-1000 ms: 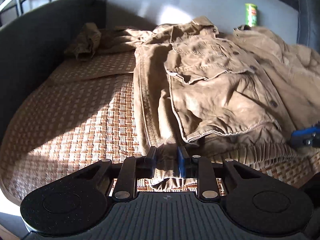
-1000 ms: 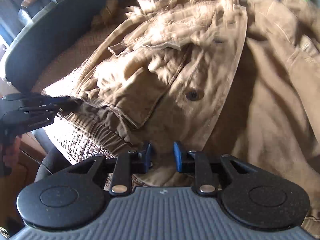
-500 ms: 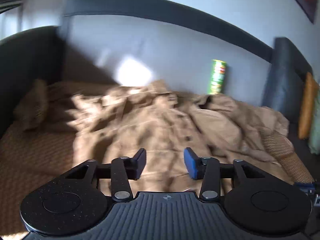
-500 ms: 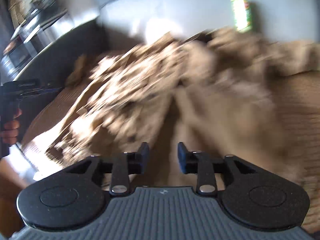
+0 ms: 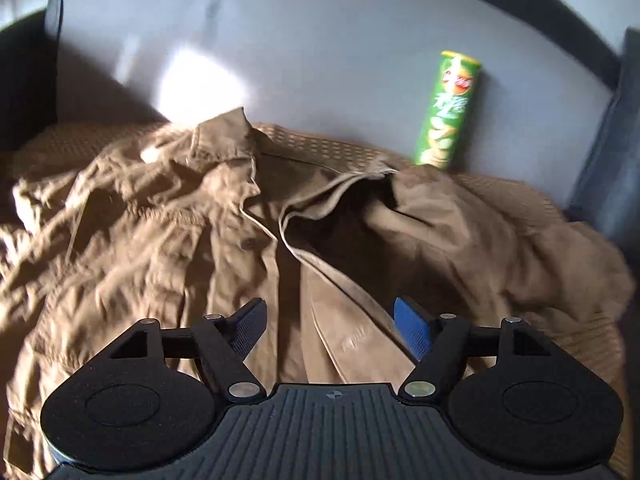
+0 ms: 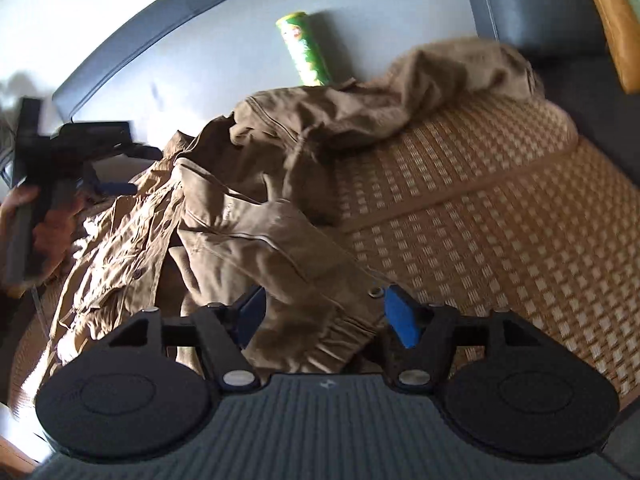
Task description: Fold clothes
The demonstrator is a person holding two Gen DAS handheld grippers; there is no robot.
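Brown, one jacket (image 5: 168, 240) sprawls on the sofa's woven mat (image 6: 480, 208) beside one green can (image 5: 448, 112). Both the left gripper (image 5: 330, 326) and the right gripper (image 6: 324, 314) are opening, spread above the cloth, pinching nothing.

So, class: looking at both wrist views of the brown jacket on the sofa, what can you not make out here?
- Jacket hem: left wrist view, hidden behind the left gripper.
- Lettering on the green can: both views, too small.
- Can's base: hidden by jacket fabric.
- Jacket's left sleeve: right wrist view, blocked by the person's hand.
- Jacket cuff: right wrist view, partly behind the right gripper.
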